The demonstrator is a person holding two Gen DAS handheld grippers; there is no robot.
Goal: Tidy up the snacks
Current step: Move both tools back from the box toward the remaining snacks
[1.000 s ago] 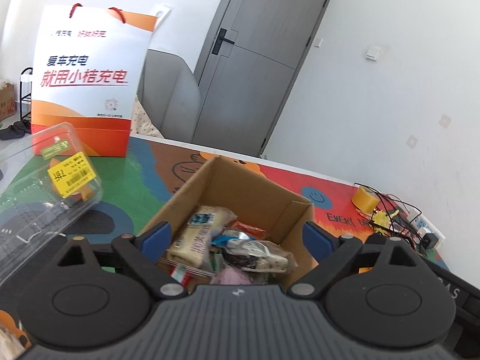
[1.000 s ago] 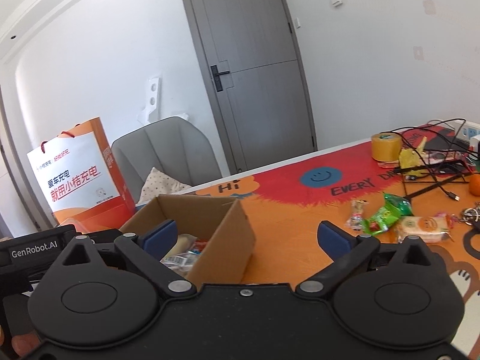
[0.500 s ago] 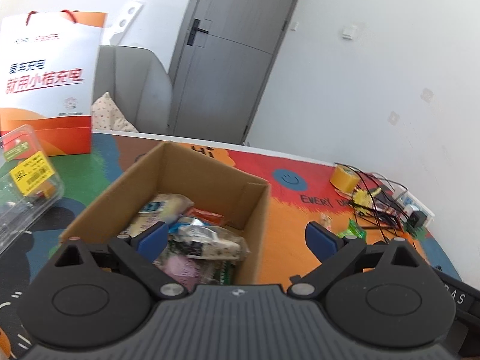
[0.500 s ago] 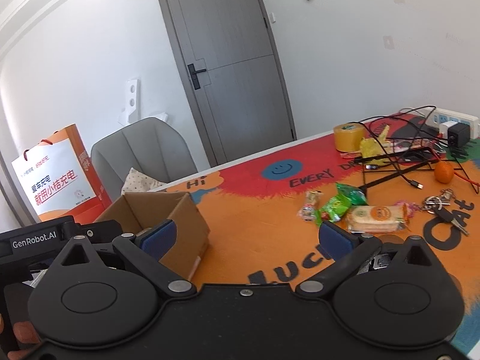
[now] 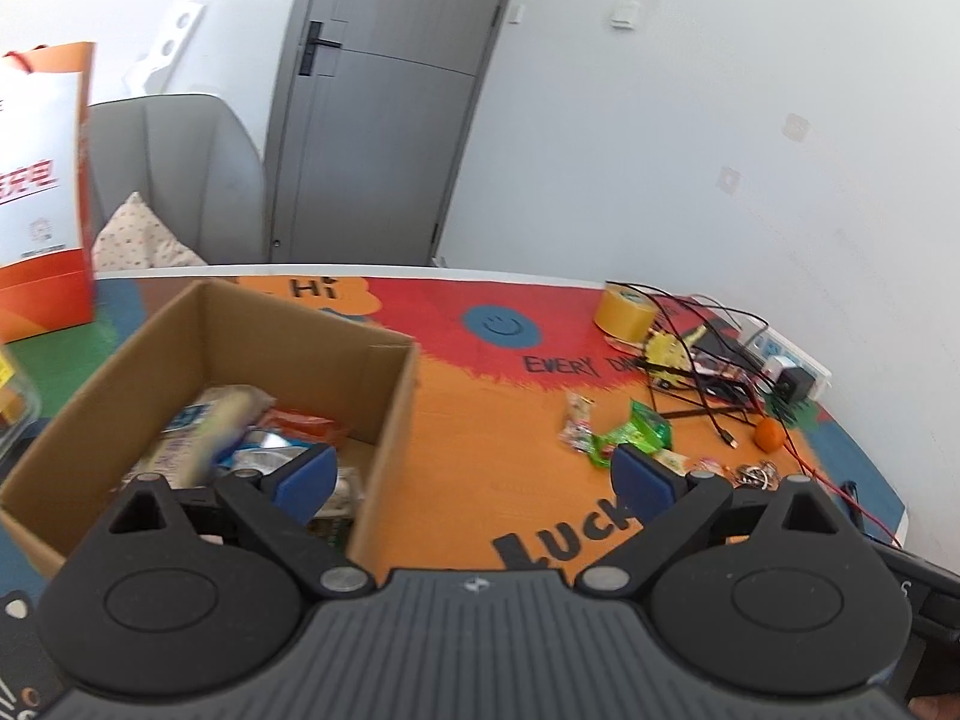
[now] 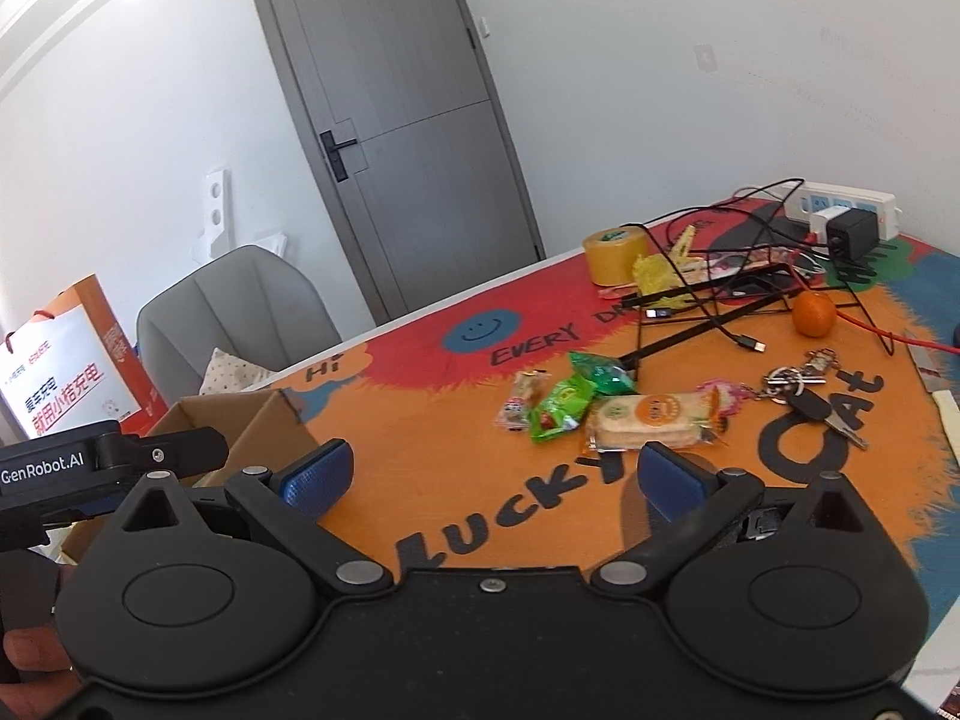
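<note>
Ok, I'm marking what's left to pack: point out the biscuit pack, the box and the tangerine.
biscuit pack (image 6: 651, 422), right wrist view, middle of the wrapper.
box (image 5: 384, 420), left wrist view, right wall.
tangerine (image 6: 813, 313), right wrist view, centre of the peel.

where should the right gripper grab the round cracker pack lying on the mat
Take the cracker pack across its short width near the middle, coming from above. It lies flat, long side left to right, with a green packet touching its left end and keys off its right, so the near and far edges look freest. The right gripper is open.

Matt cardboard box (image 5: 384, 384), glossy plastic snack wrappers (image 6: 564, 405), printed mat (image 6: 456, 480)
</note>
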